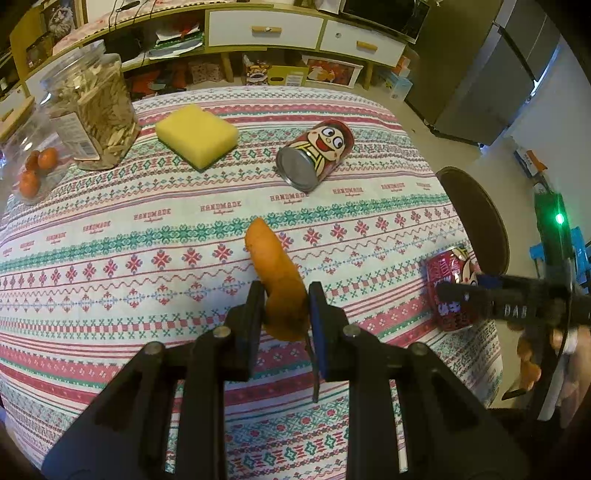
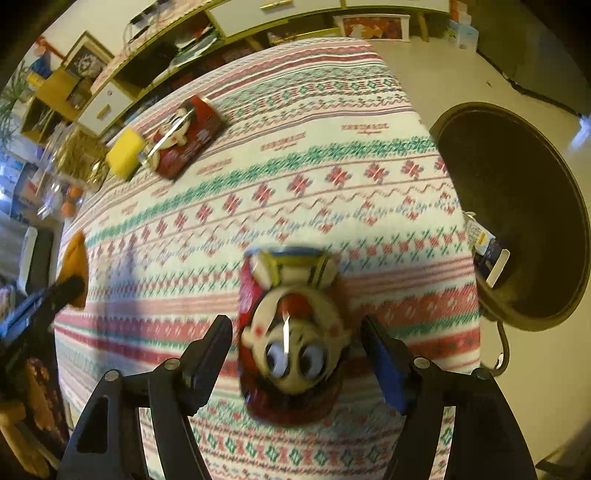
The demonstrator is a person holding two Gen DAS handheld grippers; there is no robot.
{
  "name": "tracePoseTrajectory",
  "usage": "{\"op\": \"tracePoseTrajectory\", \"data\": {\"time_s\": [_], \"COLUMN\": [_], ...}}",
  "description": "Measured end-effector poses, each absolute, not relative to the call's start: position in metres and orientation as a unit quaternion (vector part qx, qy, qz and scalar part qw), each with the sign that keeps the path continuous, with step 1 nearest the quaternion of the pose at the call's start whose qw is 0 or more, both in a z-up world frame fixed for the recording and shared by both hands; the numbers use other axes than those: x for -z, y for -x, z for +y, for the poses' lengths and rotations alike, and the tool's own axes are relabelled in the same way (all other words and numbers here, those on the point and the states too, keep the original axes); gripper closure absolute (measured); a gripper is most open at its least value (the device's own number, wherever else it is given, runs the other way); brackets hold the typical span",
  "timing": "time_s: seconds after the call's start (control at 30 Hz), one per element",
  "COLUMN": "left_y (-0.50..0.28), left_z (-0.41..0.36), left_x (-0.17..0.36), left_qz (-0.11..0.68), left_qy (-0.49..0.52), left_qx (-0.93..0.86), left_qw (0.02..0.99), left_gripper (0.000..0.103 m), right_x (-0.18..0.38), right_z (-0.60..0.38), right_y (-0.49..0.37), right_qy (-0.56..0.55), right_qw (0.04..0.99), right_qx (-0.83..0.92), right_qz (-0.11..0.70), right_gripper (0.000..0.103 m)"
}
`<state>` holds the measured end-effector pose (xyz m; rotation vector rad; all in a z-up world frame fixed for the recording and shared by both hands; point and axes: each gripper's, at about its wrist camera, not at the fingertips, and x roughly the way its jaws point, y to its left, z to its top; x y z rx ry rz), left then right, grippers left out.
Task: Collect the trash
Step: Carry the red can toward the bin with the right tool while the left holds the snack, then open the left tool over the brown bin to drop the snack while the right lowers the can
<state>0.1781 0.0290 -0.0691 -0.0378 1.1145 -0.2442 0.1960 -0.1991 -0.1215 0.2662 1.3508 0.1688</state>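
Note:
My left gripper [image 1: 286,299] is shut on an orange peel [image 1: 275,273], held above the patterned tablecloth [image 1: 129,258]; the peel also shows in the right wrist view [image 2: 75,262]. My right gripper [image 2: 297,343] is open, its fingers on either side of a red cartoon can [image 2: 291,332] lying on the cloth, with gaps on both sides. That can shows at the table's right edge in the left wrist view [image 1: 448,288]. A second red cartoon can [image 1: 314,153] lies on its side farther back. A dark round bin [image 2: 517,206] stands beside the table's right edge.
A yellow sponge [image 1: 197,136] lies at the back. A clear jar of chips [image 1: 92,110] and a clear container with small oranges [image 1: 35,170] stand at the back left. A wrapper [image 2: 487,251] sits inside the bin. A cabinet with drawers [image 1: 280,29] stands behind the table.

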Motion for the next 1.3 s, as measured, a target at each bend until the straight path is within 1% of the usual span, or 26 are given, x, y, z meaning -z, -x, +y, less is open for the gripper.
{"op": "tracePoseTrajectory", "data": {"time_s": [0.03, 0.07, 0.1, 0.27, 0.5, 0.77, 1.03, 1.17, 1.3], "left_y": [-0.177, -0.176, -0.175, -0.171, -0.165, -0.168, -0.191, -0.199, -0.209], "left_z": [0.029, 0.029, 0.029, 0.023, -0.011, -0.085, -0.174, -0.225, -0.260], "left_x": [0.071, 0.072, 0.074, 0.079, 0.075, 0.072, 0.078, 0.078, 0.083], "left_qz": [0.529, 0.530, 0.531, 0.534, 0.521, 0.509, 0.528, 0.521, 0.515], "left_qy": [0.016, 0.014, 0.012, 0.007, -0.007, -0.062, -0.038, -0.054, -0.061], "left_qx": [0.114, 0.112, 0.110, 0.108, 0.122, 0.157, 0.216, 0.244, 0.266], "left_qw": [0.841, 0.840, 0.840, 0.838, 0.845, 0.844, 0.820, 0.816, 0.813], "left_gripper": [0.077, 0.077, 0.077, 0.077, 0.077, 0.077, 0.077, 0.077, 0.077], "right_x": [0.125, 0.127, 0.128, 0.120, 0.093, 0.079, 0.082, 0.088, 0.094], "right_z": [-0.198, -0.196, -0.195, -0.194, -0.237, -0.312, -0.393, -0.428, -0.451], "right_y": [-0.198, -0.201, -0.201, -0.205, -0.199, -0.182, -0.162, -0.155, -0.150], "right_qy": [-0.122, -0.120, -0.115, -0.119, -0.130, -0.143, -0.193, -0.218, -0.234], "right_qw": [0.765, 0.762, 0.762, 0.767, 0.796, 0.817, 0.817, 0.812, 0.806], "right_qx": [-0.082, -0.091, -0.093, -0.118, -0.103, -0.045, 0.015, 0.039, 0.059], "right_qz": [0.626, 0.630, 0.630, 0.619, 0.582, 0.557, 0.544, 0.541, 0.540], "right_gripper": [0.036, 0.046, 0.047, 0.047, 0.047, 0.047, 0.047, 0.047, 0.047]}}
